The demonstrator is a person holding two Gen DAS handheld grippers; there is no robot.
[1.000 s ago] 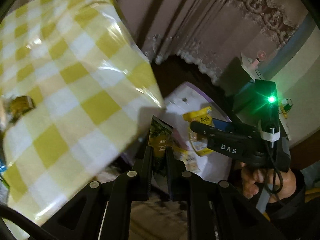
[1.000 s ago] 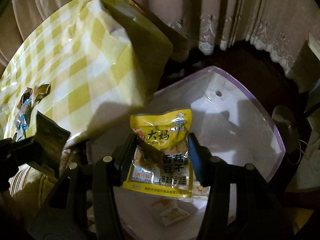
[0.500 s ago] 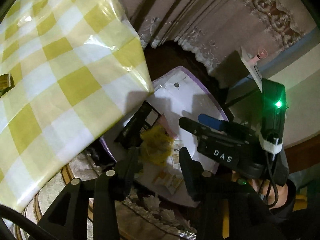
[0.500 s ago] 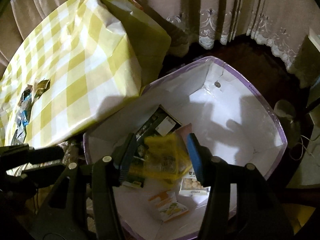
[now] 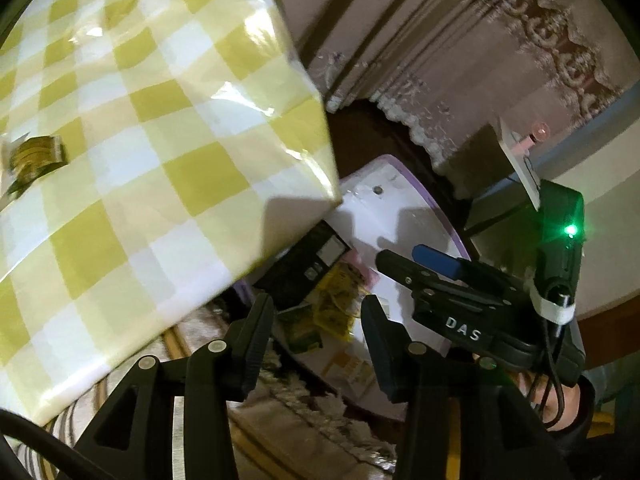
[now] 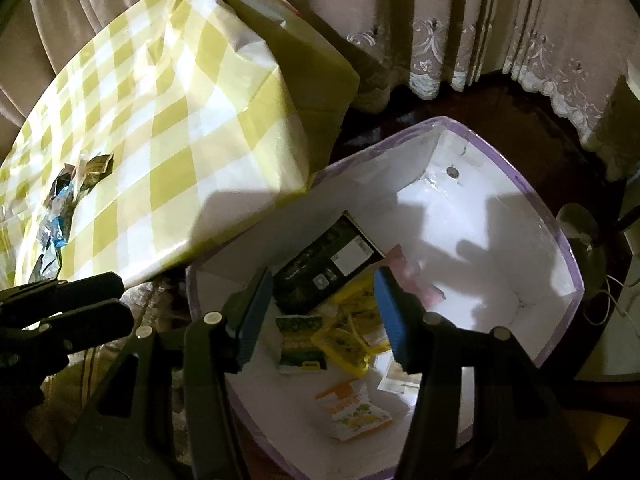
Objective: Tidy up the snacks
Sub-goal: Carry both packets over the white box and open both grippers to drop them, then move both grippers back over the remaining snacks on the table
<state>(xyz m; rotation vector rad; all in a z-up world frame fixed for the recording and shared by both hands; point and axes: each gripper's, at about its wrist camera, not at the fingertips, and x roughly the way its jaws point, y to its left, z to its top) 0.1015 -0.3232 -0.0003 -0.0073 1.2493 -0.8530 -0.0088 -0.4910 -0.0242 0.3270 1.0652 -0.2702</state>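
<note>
A white bin with a purple rim (image 6: 520,188) stands on the floor beside the table. Inside it lie a dark packet (image 6: 320,264), a green packet (image 6: 300,344), a yellow packet (image 6: 348,340) and an orange-and-white packet (image 6: 352,408). My right gripper (image 6: 322,280) hangs open over the bin with nothing between its fingers. My left gripper (image 5: 316,312) hovers over the bin's near left corner, its jaws opening and empty. In the left wrist view the right gripper (image 5: 400,256) shows at the right, and the yellow packet (image 5: 336,308) lies below.
A table under a yellow checked cloth (image 6: 160,120) overhangs the bin's left side. Several loose snack wrappers (image 6: 60,208) lie on it, one of them gold (image 5: 36,156). Curtains (image 6: 440,40) hang behind. A patterned rug (image 5: 304,396) covers the floor.
The left gripper let go of the green packet and the right gripper let go of the yellow packet. Both packets now lie in the bin, and both grippers stand open.
</note>
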